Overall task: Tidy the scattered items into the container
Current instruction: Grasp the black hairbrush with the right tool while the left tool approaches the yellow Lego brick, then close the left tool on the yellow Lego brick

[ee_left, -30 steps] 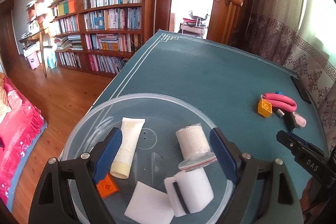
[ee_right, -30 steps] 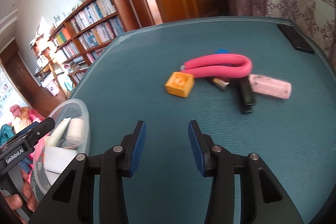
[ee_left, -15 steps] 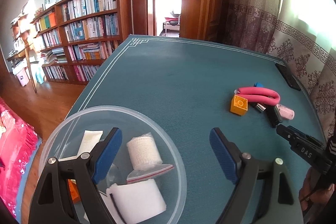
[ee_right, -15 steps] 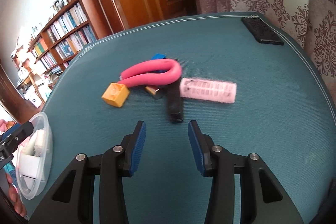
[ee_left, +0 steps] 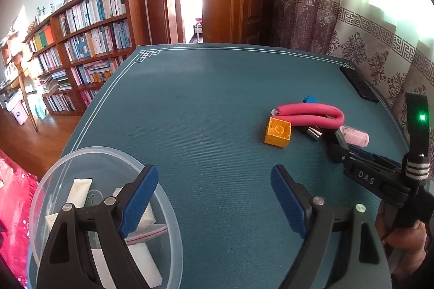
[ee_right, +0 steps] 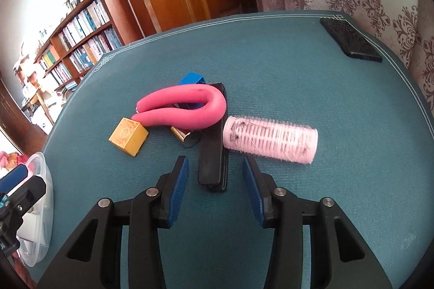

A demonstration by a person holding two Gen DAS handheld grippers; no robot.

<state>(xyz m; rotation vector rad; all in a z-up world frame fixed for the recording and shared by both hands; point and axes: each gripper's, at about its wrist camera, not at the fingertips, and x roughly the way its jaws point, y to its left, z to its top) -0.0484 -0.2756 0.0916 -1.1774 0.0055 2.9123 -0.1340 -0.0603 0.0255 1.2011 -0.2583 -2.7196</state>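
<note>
My right gripper (ee_right: 215, 182) wide open, empty, straddling near end of flat black rectangular bar (ee_right: 213, 145) under bent pink foam tube (ee_right: 187, 110); advance, centre, close squarely. Left gripper (ee_left: 214, 196) open, empty beside clear round plastic container (ee_left: 67, 161)

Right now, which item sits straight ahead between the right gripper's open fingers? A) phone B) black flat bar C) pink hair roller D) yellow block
B: in the right wrist view the black flat bar lies end-on in line with the gap of the open right gripper; the pink hair roller is off to the right, the yellow block to the left.
</note>
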